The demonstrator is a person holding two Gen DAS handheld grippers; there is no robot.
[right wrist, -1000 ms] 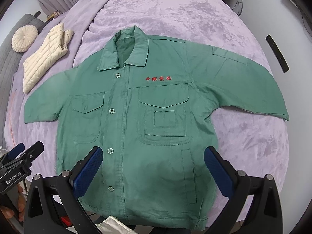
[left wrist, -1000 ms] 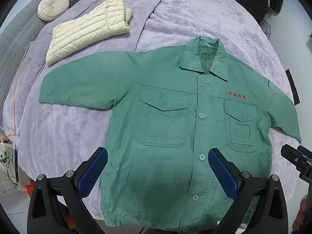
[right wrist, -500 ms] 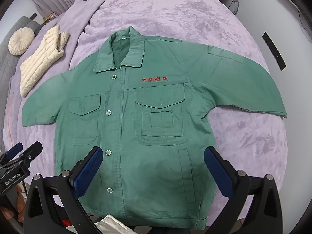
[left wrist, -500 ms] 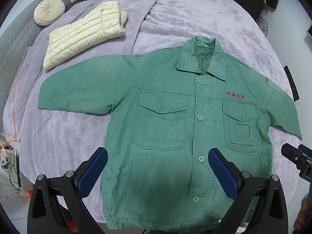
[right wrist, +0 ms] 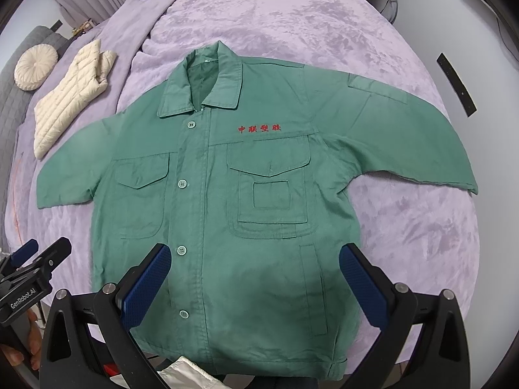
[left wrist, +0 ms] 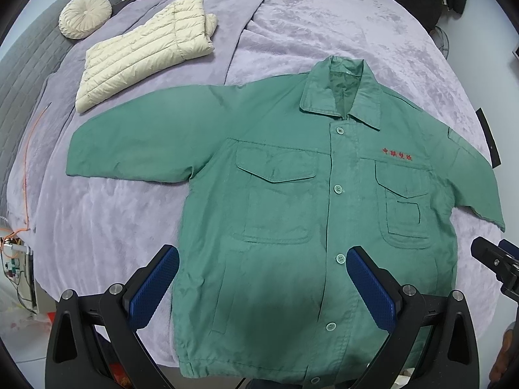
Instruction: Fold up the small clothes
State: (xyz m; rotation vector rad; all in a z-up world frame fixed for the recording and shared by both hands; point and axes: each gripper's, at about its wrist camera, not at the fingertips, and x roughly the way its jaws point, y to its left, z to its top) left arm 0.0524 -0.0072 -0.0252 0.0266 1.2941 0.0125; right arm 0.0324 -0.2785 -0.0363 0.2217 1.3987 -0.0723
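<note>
Jacket (left wrist: 292, 214) flat, hem at bed (left wrist: 97, 220) edge; left claw (left wrist: 262, 278), right claw (right wrist: 256, 275) spread above

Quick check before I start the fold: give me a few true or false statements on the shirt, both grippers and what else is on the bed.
1. The green shirt lies face up, buttoned, sleeves spread. True.
2. The left gripper is shut on the hem. False: it is open, holding nothing.
3. The right gripper is open. True.
4. A cream puffer jacket lies on top of the shirt. False: it lies apart, beyond one sleeve.
5. The bed cover is purple. True.
</note>
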